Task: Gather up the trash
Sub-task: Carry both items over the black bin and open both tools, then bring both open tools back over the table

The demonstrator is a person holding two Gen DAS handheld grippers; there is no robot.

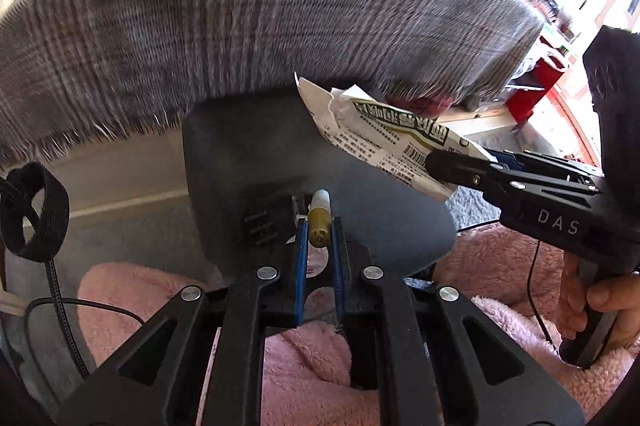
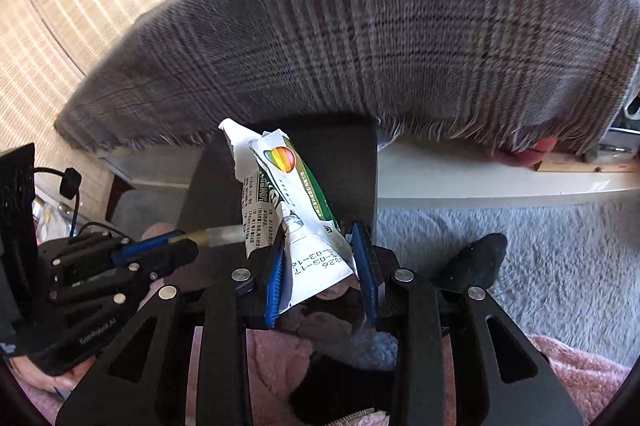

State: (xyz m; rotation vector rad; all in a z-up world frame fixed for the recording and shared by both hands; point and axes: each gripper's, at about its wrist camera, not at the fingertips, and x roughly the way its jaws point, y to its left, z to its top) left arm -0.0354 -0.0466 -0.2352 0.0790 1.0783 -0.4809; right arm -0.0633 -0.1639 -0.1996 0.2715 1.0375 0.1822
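My left gripper (image 1: pixel 319 226) is shut on a small tube (image 1: pixel 319 216) with a gold cap and a pale body, which sticks out forward between the blue pads. In the right wrist view that gripper (image 2: pixel 188 246) comes in from the left with the tube (image 2: pixel 224 236) pointing right. My right gripper (image 2: pixel 320 250) is shut on a crumpled white and green wrapper (image 2: pixel 280 182), which stands up out of the jaws. From the left wrist camera, the right gripper (image 1: pixel 444 166) holds the wrapper (image 1: pixel 380 134) at the right. Both hang over a dark grey bin-like shape (image 1: pixel 248 146).
A table draped in a grey plaid cloth (image 1: pixel 240 6) with a fringed edge spans the top. Pink fluffy fabric (image 1: pixel 304 366) lies below the grippers. A grey shag rug (image 2: pixel 540 246) and a dark foot (image 2: pixel 480 262) are at the right. A person's hand (image 1: pixel 600 302) grips the right handle.
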